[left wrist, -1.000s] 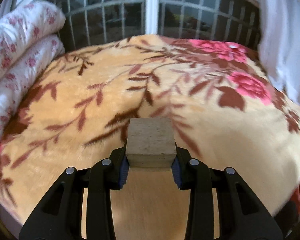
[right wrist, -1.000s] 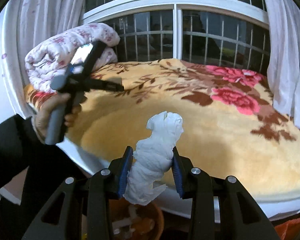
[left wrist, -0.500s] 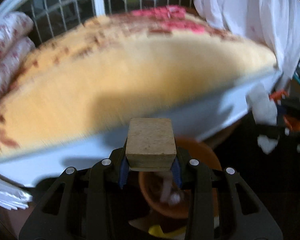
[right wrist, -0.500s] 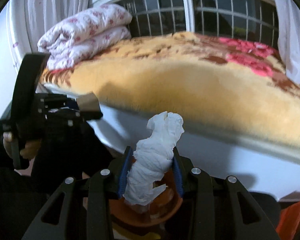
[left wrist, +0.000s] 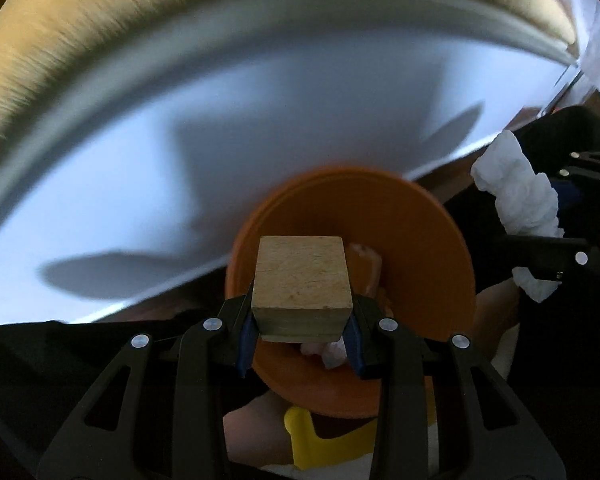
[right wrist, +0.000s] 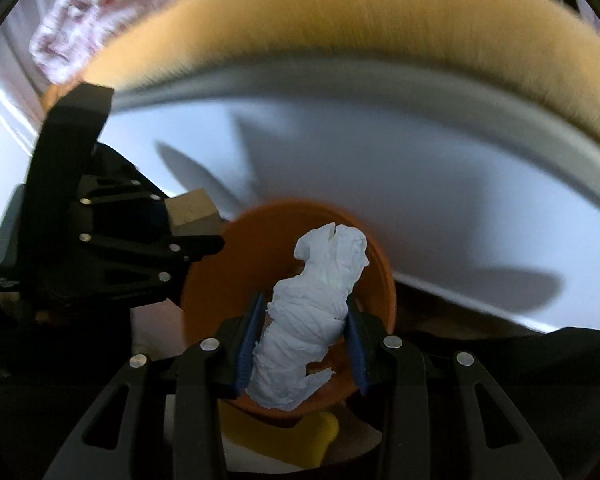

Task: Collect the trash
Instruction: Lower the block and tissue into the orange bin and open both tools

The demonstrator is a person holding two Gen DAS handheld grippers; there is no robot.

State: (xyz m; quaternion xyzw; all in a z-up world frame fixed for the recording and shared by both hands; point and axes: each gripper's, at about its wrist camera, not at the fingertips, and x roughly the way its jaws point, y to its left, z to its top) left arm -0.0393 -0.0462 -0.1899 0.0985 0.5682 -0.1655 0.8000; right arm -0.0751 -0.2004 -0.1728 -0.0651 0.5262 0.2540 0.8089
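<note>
My left gripper [left wrist: 300, 338] is shut on a pale wooden block [left wrist: 302, 286], held above an orange bin [left wrist: 412, 240] on the floor beside the bed. The bin holds some white scraps [left wrist: 332, 350]. My right gripper [right wrist: 300, 344] is shut on a crumpled white tissue [right wrist: 316, 312] and hangs over the same orange bin [right wrist: 220, 280]. The tissue [left wrist: 516, 196] and the right gripper's black frame show at the right of the left wrist view. In the right wrist view the left gripper [right wrist: 168, 220] with its block [right wrist: 192, 210] is at the left, near the bin's rim.
The white side of the bed [left wrist: 260, 128] rises right behind the bin, topped by a tan plush blanket [right wrist: 340, 24]. A yellow object [left wrist: 324, 436] lies on the floor just in front of the bin. A folded floral quilt [right wrist: 72, 36] is blurred at upper left.
Both grippers have dropped from above the bed to beside it and tilted downward. The orange bin now lies under each of them. The block and the tissue stay gripped.
</note>
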